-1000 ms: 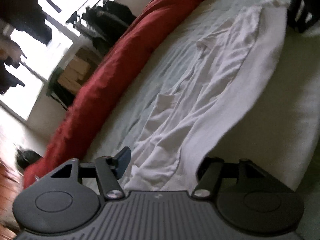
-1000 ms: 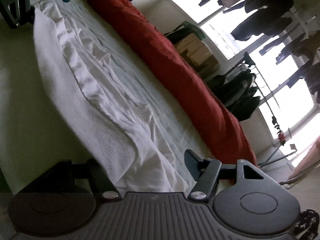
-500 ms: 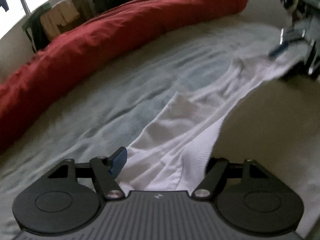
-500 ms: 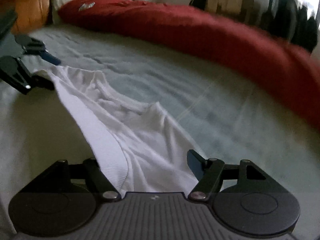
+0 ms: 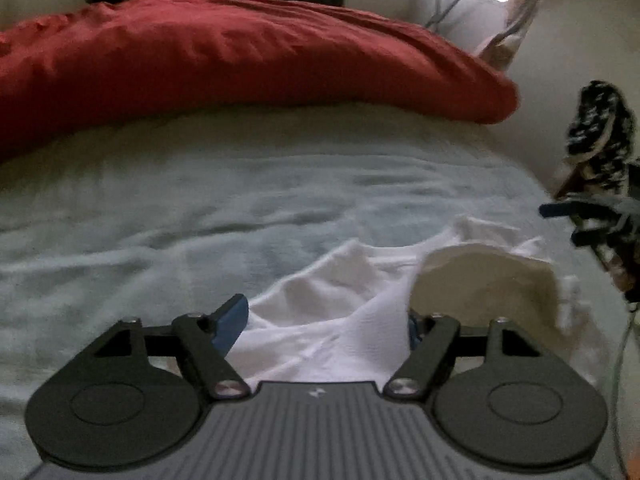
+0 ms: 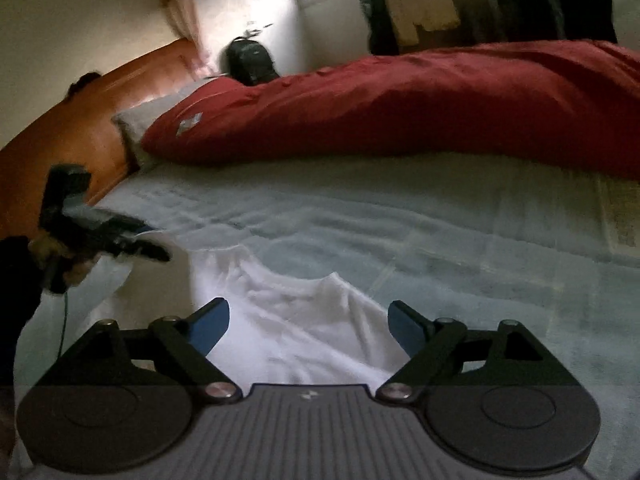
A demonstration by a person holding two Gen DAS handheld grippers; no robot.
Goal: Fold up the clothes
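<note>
Soft white knit garment [image 5: 340,320] on matt, wrinkled pale bedsheet [image 5: 200,220]

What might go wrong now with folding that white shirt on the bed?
1. Both hand-held grippers are opening, and the white shirt lies loose and wrinkled between the blue fingers of the right hand-held gripper, so the fold may slump or come undone.
2. A flap stands up against the left hand-held gripper; it might snag there and drag as the tool pulls away.
3. The bed sheet underneath is rumpled, so creases could stay in the shirt.
</note>
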